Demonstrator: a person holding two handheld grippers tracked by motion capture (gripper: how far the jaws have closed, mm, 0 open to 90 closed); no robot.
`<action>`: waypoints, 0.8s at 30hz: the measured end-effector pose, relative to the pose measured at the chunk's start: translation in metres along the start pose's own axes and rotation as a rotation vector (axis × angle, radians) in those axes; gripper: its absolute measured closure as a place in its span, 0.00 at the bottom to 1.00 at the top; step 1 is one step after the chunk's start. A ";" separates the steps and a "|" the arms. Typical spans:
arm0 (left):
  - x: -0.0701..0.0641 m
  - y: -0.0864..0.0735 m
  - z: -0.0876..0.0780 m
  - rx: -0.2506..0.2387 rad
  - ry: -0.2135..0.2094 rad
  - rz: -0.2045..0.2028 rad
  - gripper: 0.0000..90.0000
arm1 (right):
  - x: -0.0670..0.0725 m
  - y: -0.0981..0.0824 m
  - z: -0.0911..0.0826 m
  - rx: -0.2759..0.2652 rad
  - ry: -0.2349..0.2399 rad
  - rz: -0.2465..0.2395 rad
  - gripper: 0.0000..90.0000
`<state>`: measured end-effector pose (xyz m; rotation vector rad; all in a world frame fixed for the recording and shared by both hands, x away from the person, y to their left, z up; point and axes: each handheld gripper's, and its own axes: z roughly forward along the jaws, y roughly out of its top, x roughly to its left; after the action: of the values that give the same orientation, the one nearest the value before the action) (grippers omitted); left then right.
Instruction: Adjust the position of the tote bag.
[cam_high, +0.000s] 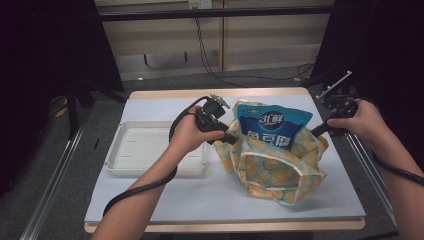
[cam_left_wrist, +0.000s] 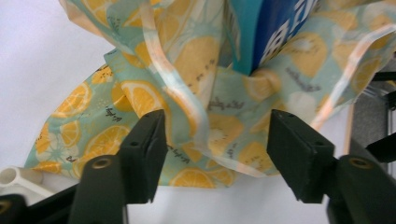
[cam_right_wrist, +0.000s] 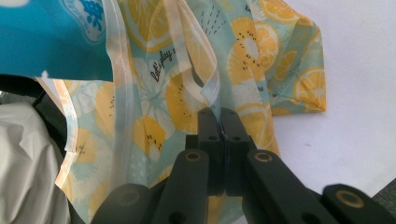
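Between the two black jaws of the left gripper (cam_left_wrist: 217, 156) lay a fold of the lemon-print bag (cam_left_wrist: 201, 116), but the jaws stood apart and the pads did not press it; this gripper was released, with the cloth loose in the gap. The bag's pale trim ran down through that gap, and the bottom edge of the bag lay just in front of the jaws on the white table cover (cam_left_wrist: 42, 56).

On the far side of the bag, the right gripper (cam_right_wrist: 220, 122) was clenched: its two jaws met flat against each other, with a thin strip of the bag's translucent trim pinched between their tips. The bag's cloth hung around and beyond these jaws.

In the high view, the left gripper (cam_high: 231, 138) touched the left rim of the bag (cam_high: 280, 165), and the right gripper (cam_high: 318, 131) held the right rim, so the bag's mouth stood open between them. A blue packet (cam_high: 272, 125) stood upright inside the bag, its top half rising above the rim. Left of the bag, well apart from it, a white tray (cam_high: 150, 150) rested on the table.
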<state>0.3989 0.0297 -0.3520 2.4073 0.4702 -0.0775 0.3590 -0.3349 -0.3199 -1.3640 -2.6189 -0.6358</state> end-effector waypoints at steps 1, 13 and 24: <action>0.001 -0.002 0.002 -0.001 -0.010 -0.004 0.46 | 0.001 0.000 0.000 -0.006 0.001 0.000 0.99; 0.004 -0.007 0.000 -0.018 -0.017 -0.025 0.49 | 0.009 -0.004 -0.017 -0.049 -0.061 -0.036 0.72; 0.004 -0.008 0.002 -0.020 -0.014 -0.043 0.48 | 0.021 -0.017 -0.028 -0.083 -0.077 -0.047 0.51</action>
<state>0.4001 0.0352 -0.3587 2.3760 0.5143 -0.1083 0.3309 -0.3389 -0.2936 -1.3796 -2.7218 -0.7204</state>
